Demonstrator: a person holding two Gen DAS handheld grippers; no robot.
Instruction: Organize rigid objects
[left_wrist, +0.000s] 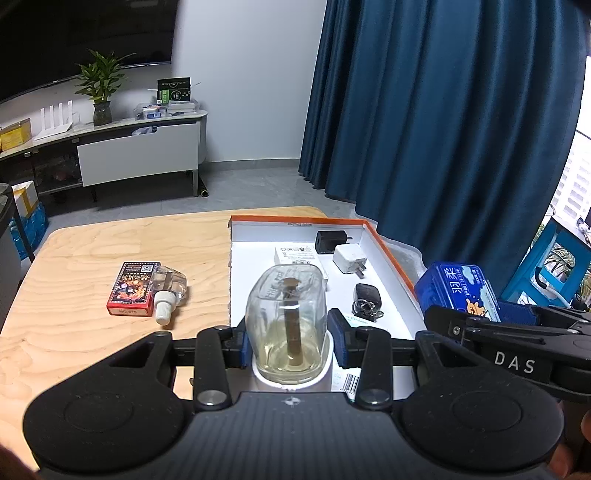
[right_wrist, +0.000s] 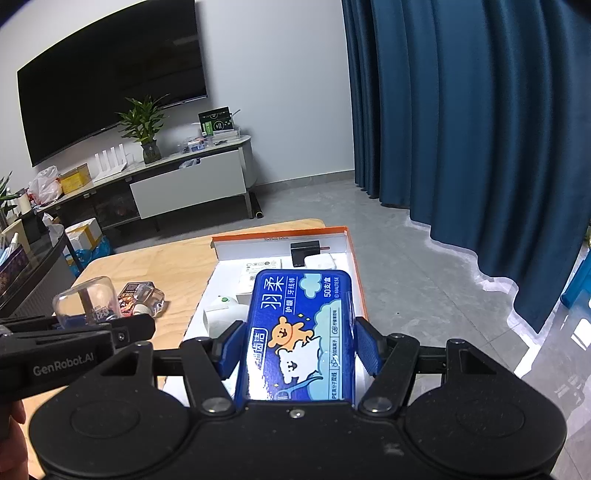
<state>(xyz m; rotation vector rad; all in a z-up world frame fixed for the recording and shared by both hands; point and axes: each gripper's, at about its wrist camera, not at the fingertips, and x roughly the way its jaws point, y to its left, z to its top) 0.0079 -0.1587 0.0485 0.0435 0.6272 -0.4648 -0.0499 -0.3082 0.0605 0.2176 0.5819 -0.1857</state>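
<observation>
Glass bottle (left_wrist: 286, 321), clear w/ a brown stick inside and a little yellowish liquid, is clamped in the left gripper (left_wrist: 291, 339); blue pads press both its sides. It hangs over the near end of the orange-edged tray (left_wrist: 384, 251), above a white base in the tray.

Blue box (right_wrist: 301, 332) w/ cartoon bears is pinched in the right gripper (right_wrist: 297, 347), pads tight on both long sides, held above the tray's near-right part. In the left wrist view the same box shows just right of the tray's right rim.

Inside the tray: black charger (left_wrist: 330, 242) at the far end, white charger (left_wrist: 349, 259) just nearer and touching or almost touching it, car key (left_wrist: 366, 301) w/ ring further toward the near end, white label card (left_wrist: 297, 254) left of the chargers, partly behind the bottle.

Left of the tray, on the wooden worktop (left_wrist: 92, 332): red card pack (left_wrist: 132, 288) lying flat, and a small clear bottle (left_wrist: 168, 291) w/ white cap leaning on the pack's right edge.

Past the tray's far-right: blue curtain (left_wrist: 443, 110).
</observation>
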